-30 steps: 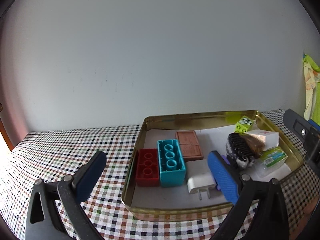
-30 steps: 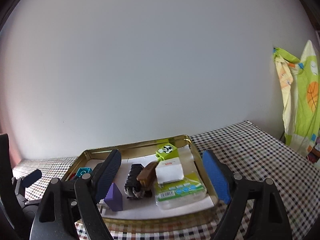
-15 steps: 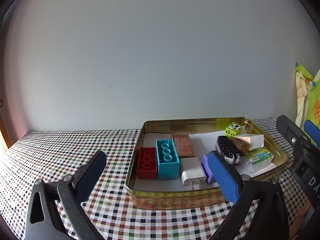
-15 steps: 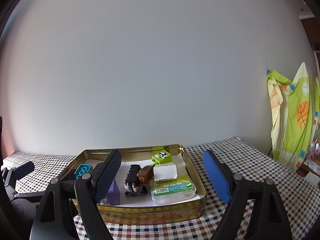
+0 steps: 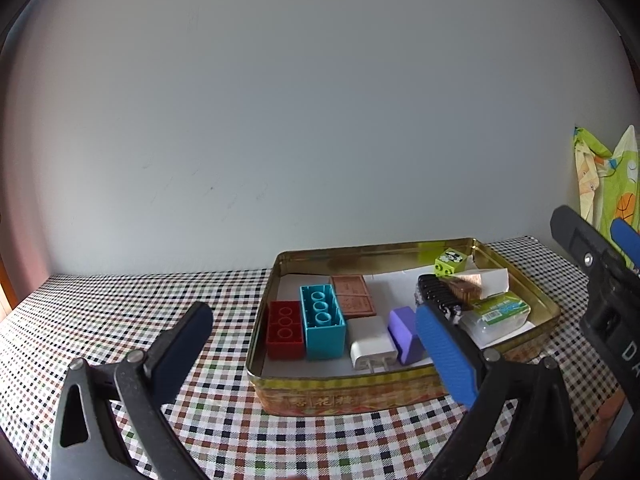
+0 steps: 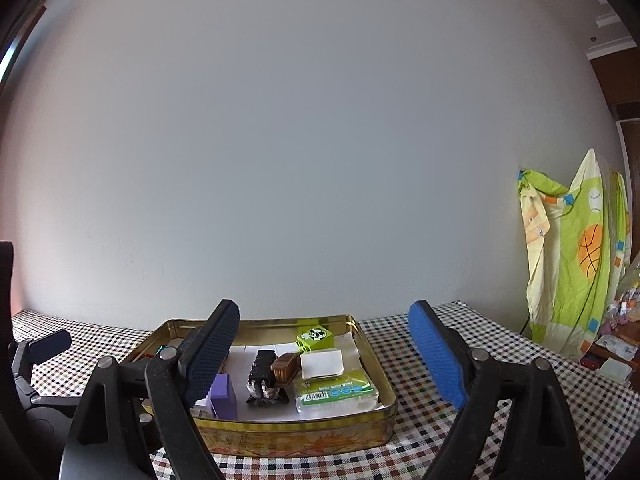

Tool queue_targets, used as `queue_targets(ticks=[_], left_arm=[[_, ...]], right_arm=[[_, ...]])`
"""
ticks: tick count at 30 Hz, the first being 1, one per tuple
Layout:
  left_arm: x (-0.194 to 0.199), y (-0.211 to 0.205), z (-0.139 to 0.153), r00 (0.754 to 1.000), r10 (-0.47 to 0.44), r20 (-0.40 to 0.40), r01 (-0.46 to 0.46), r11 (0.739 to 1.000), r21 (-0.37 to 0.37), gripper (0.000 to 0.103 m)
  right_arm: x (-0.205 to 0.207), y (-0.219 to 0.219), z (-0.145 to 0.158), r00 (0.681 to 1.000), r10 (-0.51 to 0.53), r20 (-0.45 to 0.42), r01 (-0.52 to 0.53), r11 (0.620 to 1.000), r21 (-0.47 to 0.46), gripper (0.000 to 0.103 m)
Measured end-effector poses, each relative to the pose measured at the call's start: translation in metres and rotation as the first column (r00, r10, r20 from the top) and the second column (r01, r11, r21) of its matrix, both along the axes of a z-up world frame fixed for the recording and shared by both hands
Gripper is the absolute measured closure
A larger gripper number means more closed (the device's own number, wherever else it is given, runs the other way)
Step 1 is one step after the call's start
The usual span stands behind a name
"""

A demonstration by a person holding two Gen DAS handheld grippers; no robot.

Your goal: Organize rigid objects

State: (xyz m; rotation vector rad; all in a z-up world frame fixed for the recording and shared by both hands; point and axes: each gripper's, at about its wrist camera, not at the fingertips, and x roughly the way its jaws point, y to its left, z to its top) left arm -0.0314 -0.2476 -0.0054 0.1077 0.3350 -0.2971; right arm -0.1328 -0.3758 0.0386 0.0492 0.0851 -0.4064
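A gold tin (image 5: 400,384) stands on the checked tablecloth, in front of both grippers. Inside it lie a red brick (image 5: 285,328), a teal brick (image 5: 322,320), a brown tablet (image 5: 354,295), a white charger (image 5: 372,343), a purple block (image 5: 405,334), a black comb (image 5: 438,294), a green-labelled clear box (image 5: 500,312) and a lime block (image 5: 450,260). My left gripper (image 5: 316,356) hangs open short of the tin, holding nothing. My right gripper (image 6: 325,354) is open with its jaws opening, empty, the tin (image 6: 304,436) beyond its fingertips.
The checked cloth (image 5: 120,308) spreads left of the tin up to a plain grey wall. A bright printed cloth (image 6: 572,264) hangs at the right, with small clutter (image 6: 616,344) below it. The right gripper's body (image 5: 600,264) shows at the left wrist view's right edge.
Both grippers have drawn back from the tin and tipped up, so the tin looks smaller and its front wall now shows. The right jaws stand slightly wider.
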Motion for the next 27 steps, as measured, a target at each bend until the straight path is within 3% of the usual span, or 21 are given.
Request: queue_targets(ticks=[9, 27], left_arm=[[-0.003, -0.002, 0.001, 1.000, -0.007, 0.019, 0.007, 1.000, 0.011, 0.000], [0.008, 0.004, -0.001, 1.000, 0.003, -0.029, -0.004, 1.000, -0.021, 0.000]], right_arm=[[0.001, -0.001, 0.000, 1.000, 0.000, -0.009, 0.000, 1.000, 0.008, 0.014], [0.002, 0.004, -0.001, 1.000, 0.003, -0.013, -0.003, 1.000, -0.006, 0.014]])
